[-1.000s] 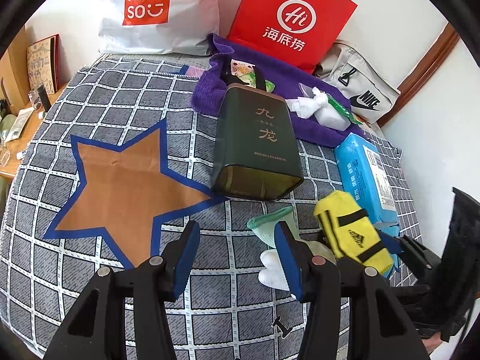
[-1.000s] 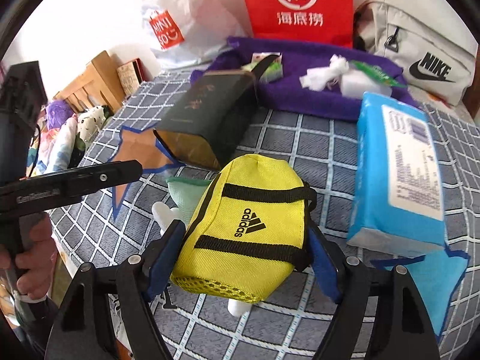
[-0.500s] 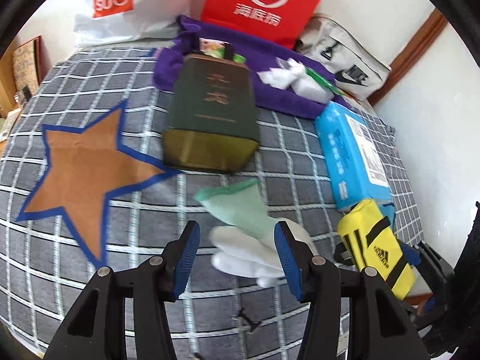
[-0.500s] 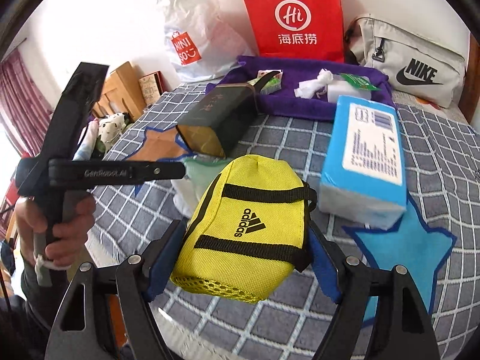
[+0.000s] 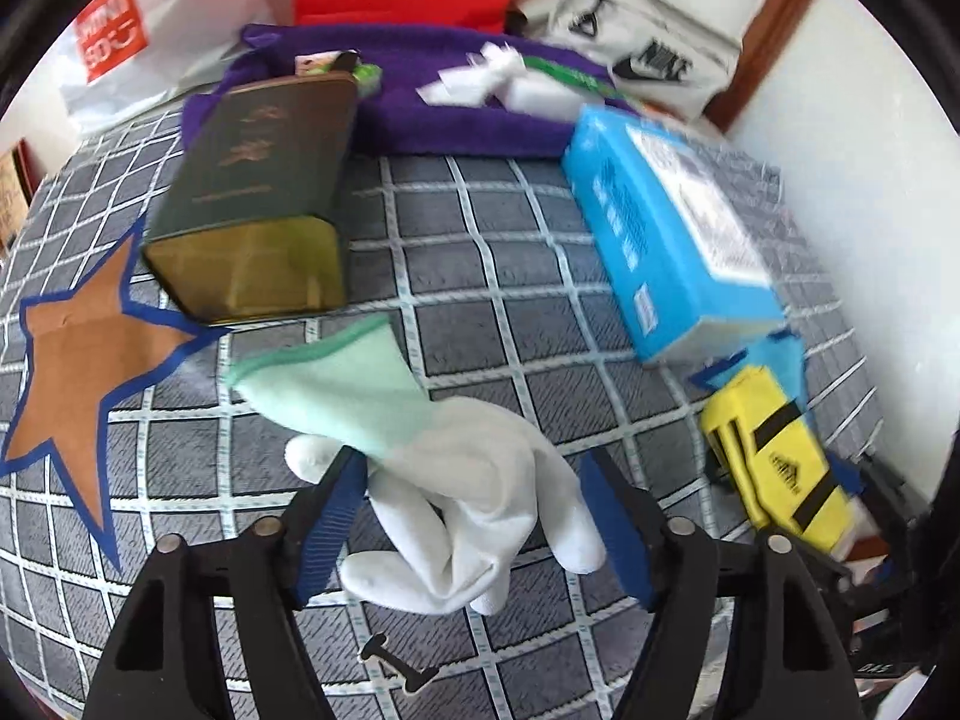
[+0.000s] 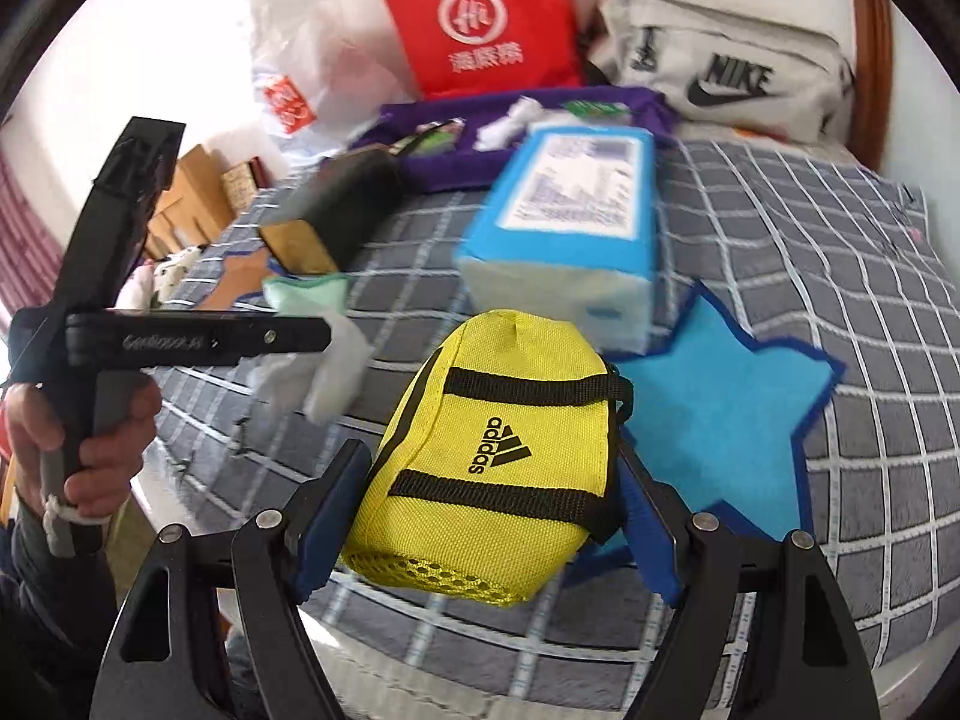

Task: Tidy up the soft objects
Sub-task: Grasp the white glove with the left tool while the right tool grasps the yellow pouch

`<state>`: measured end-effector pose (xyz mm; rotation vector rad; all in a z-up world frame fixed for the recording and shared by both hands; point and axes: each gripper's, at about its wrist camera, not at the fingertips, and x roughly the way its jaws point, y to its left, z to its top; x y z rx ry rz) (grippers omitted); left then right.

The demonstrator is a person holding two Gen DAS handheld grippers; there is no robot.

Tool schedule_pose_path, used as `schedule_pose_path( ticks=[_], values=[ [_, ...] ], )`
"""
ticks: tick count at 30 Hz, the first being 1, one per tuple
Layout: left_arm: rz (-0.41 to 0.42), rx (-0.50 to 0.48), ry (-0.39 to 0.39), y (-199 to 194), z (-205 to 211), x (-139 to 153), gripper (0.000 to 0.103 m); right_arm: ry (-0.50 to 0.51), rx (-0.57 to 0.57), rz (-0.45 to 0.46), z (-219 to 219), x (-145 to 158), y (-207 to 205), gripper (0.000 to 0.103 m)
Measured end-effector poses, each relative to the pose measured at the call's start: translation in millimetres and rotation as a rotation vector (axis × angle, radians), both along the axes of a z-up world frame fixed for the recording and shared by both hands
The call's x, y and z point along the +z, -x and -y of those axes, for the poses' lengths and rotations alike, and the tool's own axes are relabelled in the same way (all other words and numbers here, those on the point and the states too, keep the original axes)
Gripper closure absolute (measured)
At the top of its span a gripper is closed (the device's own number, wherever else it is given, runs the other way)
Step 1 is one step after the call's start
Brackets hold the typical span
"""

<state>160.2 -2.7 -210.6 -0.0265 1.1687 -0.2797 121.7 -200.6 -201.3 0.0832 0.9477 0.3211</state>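
Opening, left jaws straddle glove; right jaws clamp pouch.

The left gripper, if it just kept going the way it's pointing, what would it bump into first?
Most likely the white glove, which lies on the checked cover between the opening jaws of the left gripper. Neither pad seems to press it, though depth is hard to judge.

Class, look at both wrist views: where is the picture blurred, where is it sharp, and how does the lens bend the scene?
Left wrist view: the blue tissue pack and white bag smear with motion, the white glove stays fairly crisp, and the grid lines bow outward. Right wrist view: the yellow bag is sharp, the background is smeared, and black corners ring the fisheye circle.
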Motion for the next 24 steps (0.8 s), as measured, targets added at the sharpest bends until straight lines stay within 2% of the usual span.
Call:
schedule_pose_path(
  ticks=[3, 9, 11, 13, 16, 20, 23, 24],
  values=[
    [0.000, -0.008, -0.065, -1, 9, -9, 0.028, 0.016, -0.004, 0.000, 1, -5, -1, 0.024],
    [0.002, 0.015, -0.050, -4, 4, -9, 0.030, 0.066, -0.013, -0.043, 4, -15, -2, 0.022],
    [0.014, 0.028, -0.058, -3, 1, -9, 0.039, 0.075, -0.029, -0.046, 8, -15, 0, 0.022],
    [0.025, 0.026, -0.088, -3, 0, -10, 0.052, 0.060, -0.040, -0.049, 12, -12, 2, 0.021],
    [0.036, 0.027, -0.105, -2, -3, -9, 0.062, 0.071, -0.070, -0.038, 16, -7, 6, 0.018],
    [0.040, 0.043, -0.094, -2, -8, -9, 0.070, 0.054, -0.092, -0.020, 14, -3, 7, 0.014],
    [0.045, 0.037, -0.090, -1, -10, -8, 0.077, 0.053, -0.101, -0.034, 6, -9, 0, 0.014],
    [0.046, 0.032, -0.093, 0, -9, -9, 0.083, 0.054, -0.102, -0.048, 3, -14, -4, 0.014]
  ],
)
